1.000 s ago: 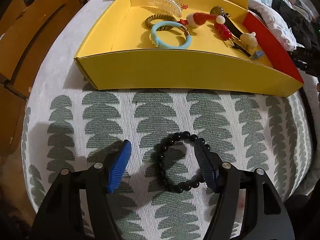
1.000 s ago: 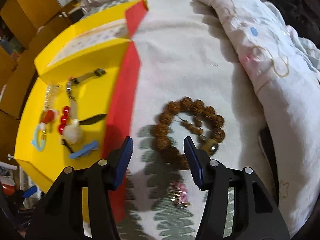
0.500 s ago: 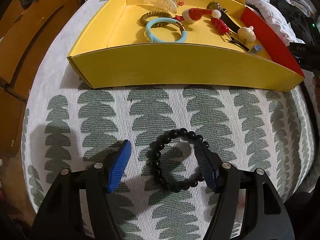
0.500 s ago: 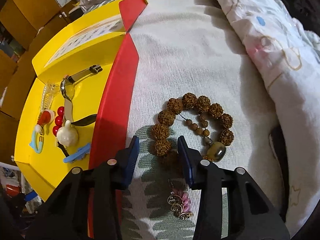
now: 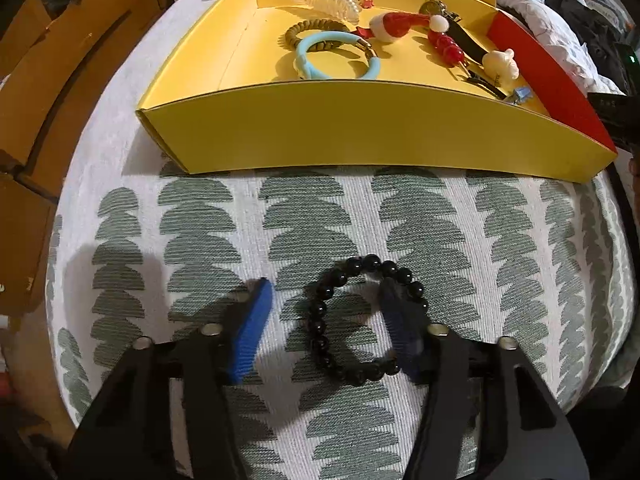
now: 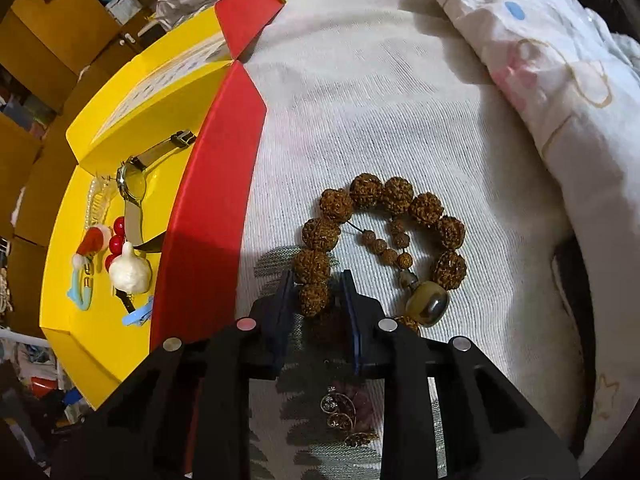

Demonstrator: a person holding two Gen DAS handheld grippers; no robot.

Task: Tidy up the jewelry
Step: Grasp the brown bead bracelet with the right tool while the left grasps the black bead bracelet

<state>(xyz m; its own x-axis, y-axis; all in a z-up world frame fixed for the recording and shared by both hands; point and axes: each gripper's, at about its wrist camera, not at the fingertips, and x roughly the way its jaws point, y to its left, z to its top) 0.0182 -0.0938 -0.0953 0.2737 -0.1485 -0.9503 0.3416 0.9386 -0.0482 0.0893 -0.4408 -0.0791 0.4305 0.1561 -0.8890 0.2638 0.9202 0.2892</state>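
Observation:
A black bead bracelet [image 5: 320, 320] lies on the patterned cloth in the left wrist view. My left gripper [image 5: 325, 288] straddles its left side. The right pad [image 5: 396, 328] stands over the ring and the left pad [image 5: 252, 332] is still apart from the beads. These jaws are closing. In the right wrist view a brown knobbly bead bracelet [image 6: 396, 196] with an amber stone [image 6: 428, 304] lies beside the tray's red wall [image 6: 208, 240]. My right gripper [image 6: 316, 300] is closing around its nearest bead, with thin gaps showing at the pads.
The yellow tray [image 5: 360, 128] holds a light blue bangle [image 5: 336, 56], a Santa-hat clip [image 5: 396, 26], a white figure [image 5: 500, 64] and a watch [image 6: 134, 188]. A gold earring [image 6: 340, 412] lies under my right gripper. A duvet [image 6: 540, 80] is bunched at the right, and cardboard boxes [image 5: 60, 80] stand at the left.
The left gripper's jaws have narrowed, the left pad coming in toward the black bracelet. My right gripper has come down onto the brown bracelet and its jaws have narrowed around one bead.

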